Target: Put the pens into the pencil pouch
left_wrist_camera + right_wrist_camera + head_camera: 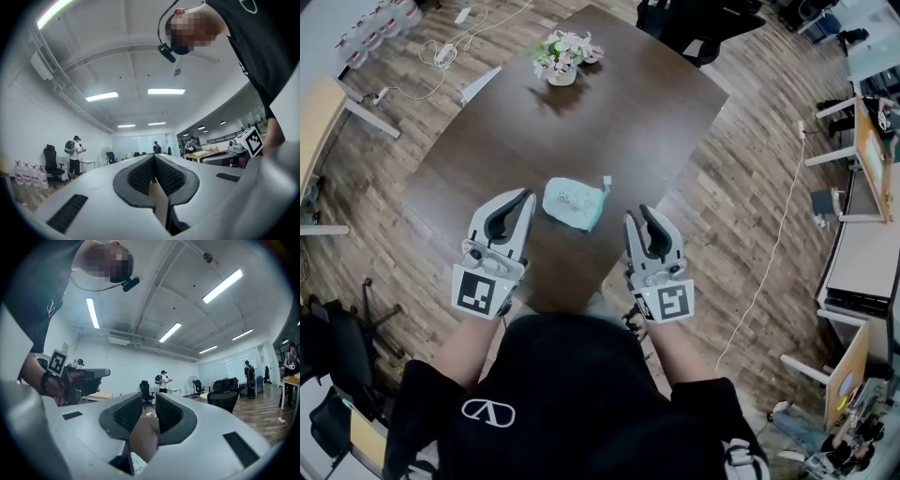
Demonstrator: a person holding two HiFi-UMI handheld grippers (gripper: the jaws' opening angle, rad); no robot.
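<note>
the pencil pouch is pale mint, the table dark brown, the floor plank-patterned brown.

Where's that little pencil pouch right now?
In the head view the pencil pouch lies on the dark table near its front edge, between the tips of the left gripper and right gripper; the flower pot stands at the far end.

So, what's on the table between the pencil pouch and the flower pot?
Nothing: in the head view, the dark tabletop between the pencil pouch and the flower pot is bare.
</note>
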